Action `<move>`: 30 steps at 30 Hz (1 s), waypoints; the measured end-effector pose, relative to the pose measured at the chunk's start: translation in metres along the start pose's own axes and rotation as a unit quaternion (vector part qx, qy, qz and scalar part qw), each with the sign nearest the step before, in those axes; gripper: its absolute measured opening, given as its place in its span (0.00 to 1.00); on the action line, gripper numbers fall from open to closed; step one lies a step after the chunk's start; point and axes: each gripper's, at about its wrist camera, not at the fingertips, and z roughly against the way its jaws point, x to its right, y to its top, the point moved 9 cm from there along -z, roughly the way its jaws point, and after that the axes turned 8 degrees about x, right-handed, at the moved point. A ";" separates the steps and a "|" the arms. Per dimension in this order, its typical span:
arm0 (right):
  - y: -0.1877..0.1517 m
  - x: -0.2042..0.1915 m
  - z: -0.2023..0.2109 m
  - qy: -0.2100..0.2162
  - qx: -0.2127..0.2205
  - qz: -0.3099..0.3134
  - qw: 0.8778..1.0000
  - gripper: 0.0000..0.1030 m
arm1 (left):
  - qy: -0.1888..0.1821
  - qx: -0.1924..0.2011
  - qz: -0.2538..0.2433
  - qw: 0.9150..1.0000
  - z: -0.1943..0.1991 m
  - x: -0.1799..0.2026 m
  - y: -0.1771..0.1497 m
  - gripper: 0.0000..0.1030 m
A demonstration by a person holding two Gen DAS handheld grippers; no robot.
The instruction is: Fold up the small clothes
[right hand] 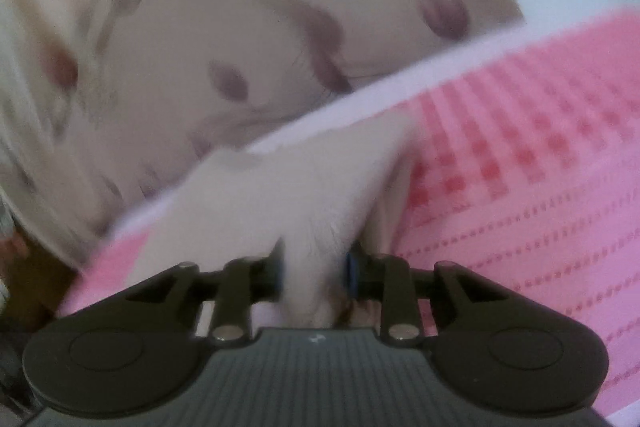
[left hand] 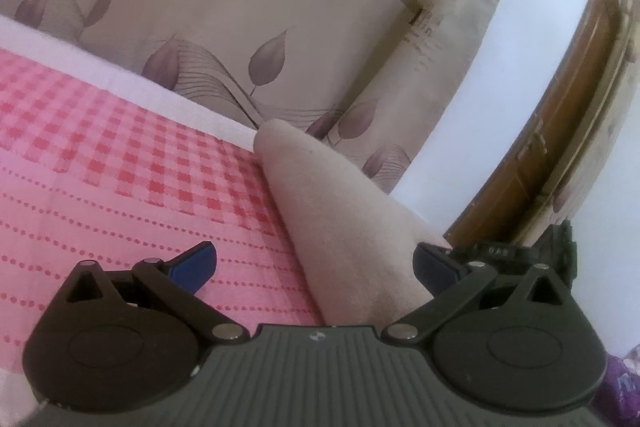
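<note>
cream cloth [right hand: 304, 211] is pinched between the narrowed blue pads of the right gripper [right hand: 316, 267], bunched above the pink checked bedcover [right hand: 520, 187]. the left gripper [left hand: 314, 265] is held wide, unclamped, with the same cloth [left hand: 340, 211] lying between its fingers. farther back, a leaf-patterned curtain [left hand: 240, 27] is seen.

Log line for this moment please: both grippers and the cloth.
left gripper: open, cream cloth between its fingers, unpinched | right gripper: shut on cream cloth | surface: pink checked bedspread | view: right blurred
</note>
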 end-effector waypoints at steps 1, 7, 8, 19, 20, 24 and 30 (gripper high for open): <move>0.001 0.003 0.002 0.004 0.002 -0.018 1.000 0.30 | -0.001 0.000 -0.005 1.000 0.000 0.001 0.000 1.00; 0.002 -0.009 0.043 -0.002 0.065 -0.015 0.998 0.46 | -0.004 0.001 -0.062 0.998 0.005 0.017 -0.003 1.00; 0.001 -0.012 0.051 -0.010 0.076 -0.003 0.997 0.46 | 0.001 0.000 -0.080 0.997 0.007 0.020 -0.005 1.00; -0.048 -0.023 0.052 -0.085 0.025 0.126 0.988 0.42 | 0.066 -0.048 -0.297 0.951 0.000 0.072 -0.041 1.00; -0.048 -0.022 0.051 -0.087 0.023 0.123 0.988 0.42 | 0.070 -0.054 -0.303 0.949 -0.008 0.076 -0.044 1.00; -0.047 -0.018 0.051 -0.086 0.022 0.109 0.990 0.43 | 0.137 -0.071 -0.351 0.924 -0.034 0.076 -0.053 1.00; -0.052 -0.022 0.046 -0.101 0.018 0.136 0.985 0.45 | 0.228 -0.101 -0.271 0.930 -0.010 0.022 -0.041 1.00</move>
